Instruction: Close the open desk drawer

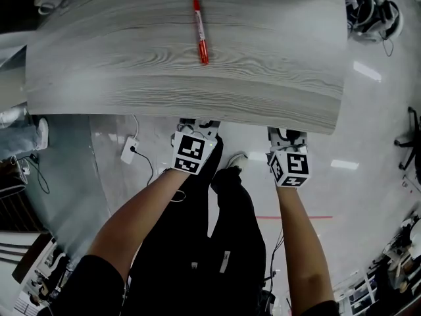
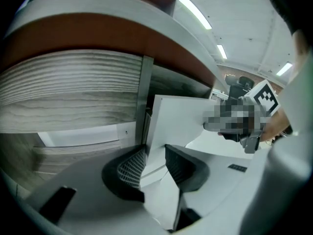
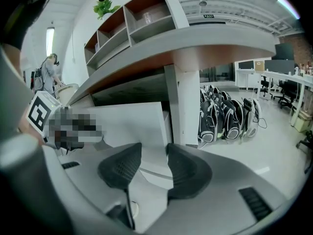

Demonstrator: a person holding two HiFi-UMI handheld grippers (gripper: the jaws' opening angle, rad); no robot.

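The white drawer (image 2: 182,124) sits under the desk (image 2: 73,92), centre-right in the left gripper view. Its flat front faces the camera, and its long axis runs across the frame. The left gripper (image 2: 154,153) has its fingers spread, with the drawer's left edge in the gap. The right gripper (image 3: 154,148) has its fingers spread in front of the drawer's right edge.

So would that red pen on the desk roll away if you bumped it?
Probably, if bumped from the side: the red pen looks slim and round, and the desk top looks flat and smooth. It is likely light and stiff, so easy to lift. Whether a clip would stop it is too small to tell.
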